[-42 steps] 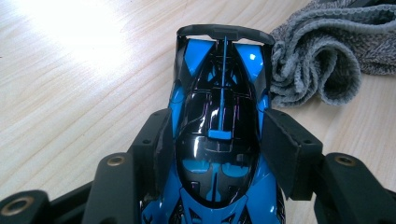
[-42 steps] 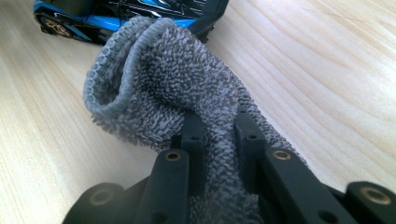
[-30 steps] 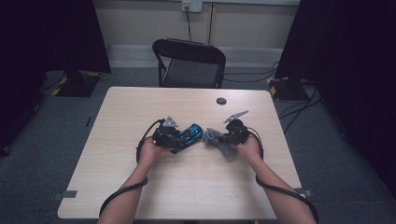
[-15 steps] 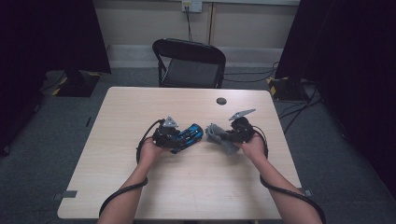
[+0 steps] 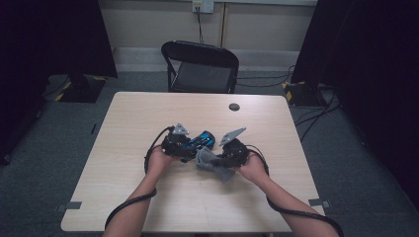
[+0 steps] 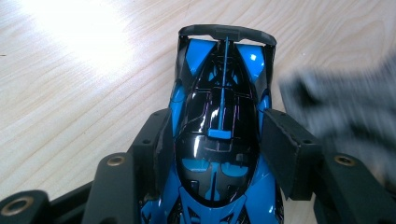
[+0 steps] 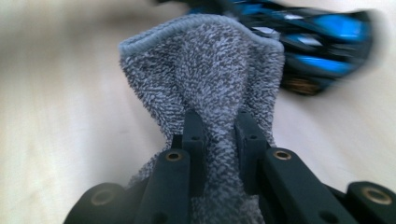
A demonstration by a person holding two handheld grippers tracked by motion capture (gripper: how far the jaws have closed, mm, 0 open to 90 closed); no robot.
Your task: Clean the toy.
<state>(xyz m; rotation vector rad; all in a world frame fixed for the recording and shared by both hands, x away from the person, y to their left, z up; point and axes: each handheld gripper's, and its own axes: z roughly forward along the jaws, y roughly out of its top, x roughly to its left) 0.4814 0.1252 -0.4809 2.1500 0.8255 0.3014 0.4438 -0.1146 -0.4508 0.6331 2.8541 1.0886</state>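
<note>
A blue and black toy race car (image 6: 219, 135) sits between the jaws of my left gripper (image 6: 219, 140), which is shut on its body just above the wooden table (image 5: 148, 113). In the high view the toy car (image 5: 201, 139) points right from the left gripper (image 5: 190, 143). My right gripper (image 7: 219, 126) is shut on a bunched grey terry cloth (image 7: 210, 70). The cloth (image 5: 210, 162) hangs just below and beside the car's front end, and the right gripper (image 5: 217, 159) comes in from the right. The cloth (image 6: 345, 107) shows blurred at the car's right side.
A small black round object (image 5: 234, 106) lies near the table's far edge. A black folding chair (image 5: 200, 66) stands behind the table. Dark curtains flank the room on both sides. Cables trail from both grippers along the forearms.
My right gripper has swung with the grey cloth back left and nearer, close against the car. The left gripper and the car have stayed in place.
</note>
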